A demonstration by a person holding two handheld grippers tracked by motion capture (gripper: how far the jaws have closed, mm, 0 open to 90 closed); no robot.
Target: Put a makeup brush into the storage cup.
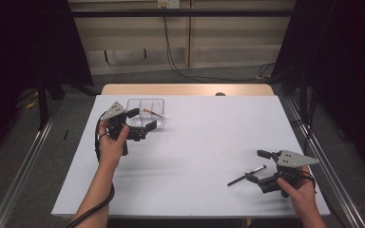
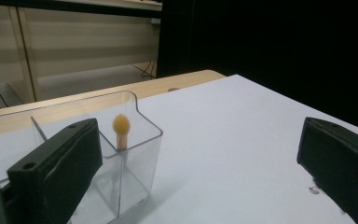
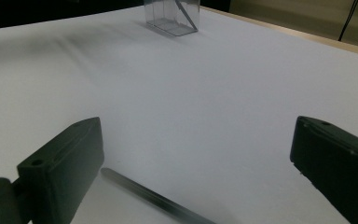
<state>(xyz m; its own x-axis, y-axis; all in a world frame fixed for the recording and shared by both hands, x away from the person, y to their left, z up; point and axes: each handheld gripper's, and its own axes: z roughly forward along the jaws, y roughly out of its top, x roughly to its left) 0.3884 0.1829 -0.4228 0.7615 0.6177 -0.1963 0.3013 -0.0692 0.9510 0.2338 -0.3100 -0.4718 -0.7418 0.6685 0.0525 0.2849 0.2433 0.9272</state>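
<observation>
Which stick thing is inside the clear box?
The orange-tipped stick stands in the clear box by the left gripper. The black pen lies flat on the table beside the right gripper.

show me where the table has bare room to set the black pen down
The widest bare patch is the middle of the white table, between the clear box and the black pen. The far right, behind the right gripper, is bare too. It is crowded at the far left, where the left gripper sits against the box holding an orange-tipped stick.

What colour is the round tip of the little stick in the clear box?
Yellow-orange; the tip of the stick shows best in the left gripper view, inside the clear box.
</observation>
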